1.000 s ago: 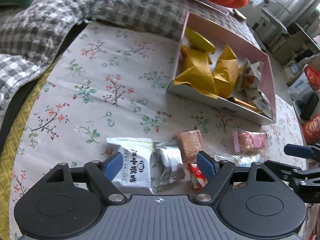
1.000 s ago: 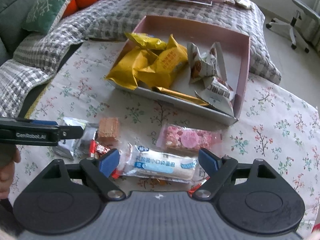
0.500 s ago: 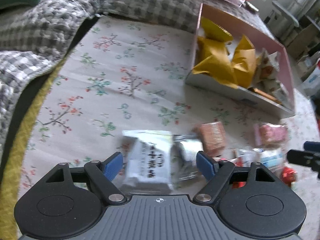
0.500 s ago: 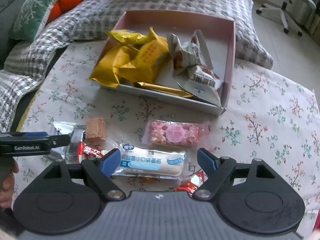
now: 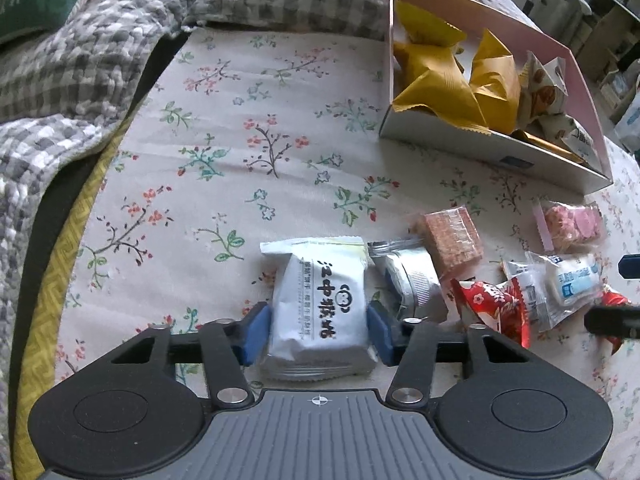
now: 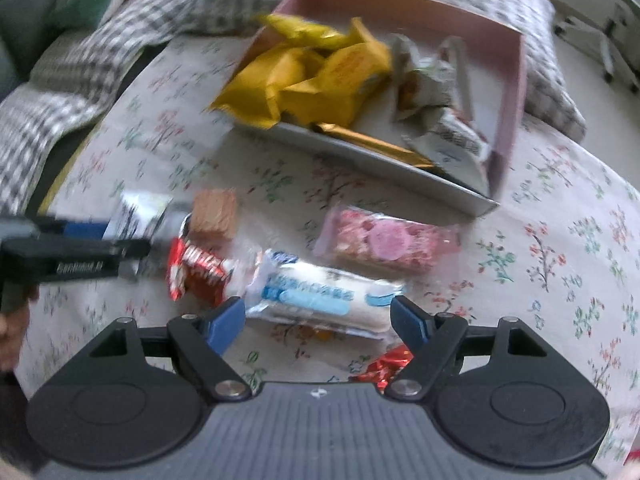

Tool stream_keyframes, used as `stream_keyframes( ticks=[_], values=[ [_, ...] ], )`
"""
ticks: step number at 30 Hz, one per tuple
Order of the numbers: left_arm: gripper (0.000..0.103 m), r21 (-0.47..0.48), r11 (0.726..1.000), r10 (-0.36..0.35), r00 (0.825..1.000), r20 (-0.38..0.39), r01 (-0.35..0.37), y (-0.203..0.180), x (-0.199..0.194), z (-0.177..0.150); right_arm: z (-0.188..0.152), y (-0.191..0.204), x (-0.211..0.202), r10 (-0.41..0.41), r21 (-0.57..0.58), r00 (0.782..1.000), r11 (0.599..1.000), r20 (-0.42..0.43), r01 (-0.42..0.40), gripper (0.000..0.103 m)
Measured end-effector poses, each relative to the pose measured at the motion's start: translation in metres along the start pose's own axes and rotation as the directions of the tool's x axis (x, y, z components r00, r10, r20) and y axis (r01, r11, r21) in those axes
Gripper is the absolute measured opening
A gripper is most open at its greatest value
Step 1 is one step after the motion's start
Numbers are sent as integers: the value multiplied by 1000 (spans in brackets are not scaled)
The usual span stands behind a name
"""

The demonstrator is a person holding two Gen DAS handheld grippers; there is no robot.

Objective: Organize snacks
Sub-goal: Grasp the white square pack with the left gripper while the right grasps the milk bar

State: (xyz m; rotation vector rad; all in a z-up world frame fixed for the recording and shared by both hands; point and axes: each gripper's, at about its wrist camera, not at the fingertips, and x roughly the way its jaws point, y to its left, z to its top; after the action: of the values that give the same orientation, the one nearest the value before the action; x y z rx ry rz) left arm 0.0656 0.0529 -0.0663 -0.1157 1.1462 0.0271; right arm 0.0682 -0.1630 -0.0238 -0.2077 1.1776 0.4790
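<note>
- Blue pads of the left gripper (image 5: 319, 330) press both sides of a white snack packet (image 5: 318, 312) printed with large black Chinese characters; its jaws have just been closing on it, and the packet lies on the floral tablecloth (image 5: 248, 132).
- Right gripper (image 6: 318, 318) stands wide, pads clear of the long white and blue bar (image 6: 320, 294) lying between them; that view is motion-blurred, so the bar's blue print cannot be read.
- Only the right wrist view shows the left tool's black side, with pale lettering, perhaps "GenRobot", too smeared to confirm.
- Silver packet (image 5: 412, 280), red wrapper (image 5: 494, 306) and brown wafer cube (image 5: 450, 236) lie just right of the held packet; a pink nougat bar (image 6: 388, 240) lies beyond.
- Farthest, the pink box (image 6: 516, 80) holds yellow packets (image 6: 316, 80) and white ones, its far corner cut off in the left view.
</note>
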Motion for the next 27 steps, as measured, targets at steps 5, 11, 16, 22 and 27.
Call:
stream_keyframes(
  ticks=[5, 11, 16, 22, 27],
  values=[
    [45, 16, 1000, 5, 1000, 10, -6, -2, -1, 0, -7, 20, 0, 4, -160, 1000, 987, 4, -4, 74],
    [45, 29, 999, 13, 999, 37, -14, -4, -8, 3, -17, 41, 9, -62, -361, 998, 930, 30, 68, 64],
    [45, 34, 999, 9, 998, 55, -11, -7, -12, 5, -18, 43, 20, -100, -428, 993, 896, 68, 119, 59],
    [45, 39, 999, -1, 998, 67, -2, -6, -13, 7, -13, 44, 35, -122, -439, 988, 885, 98, 153, 47],
    [45, 25, 1000, -20, 997, 78, 19, -3, -17, 9, -6, 49, 28, -89, -437, 991, 891, 98, 123, 17]
  ],
)
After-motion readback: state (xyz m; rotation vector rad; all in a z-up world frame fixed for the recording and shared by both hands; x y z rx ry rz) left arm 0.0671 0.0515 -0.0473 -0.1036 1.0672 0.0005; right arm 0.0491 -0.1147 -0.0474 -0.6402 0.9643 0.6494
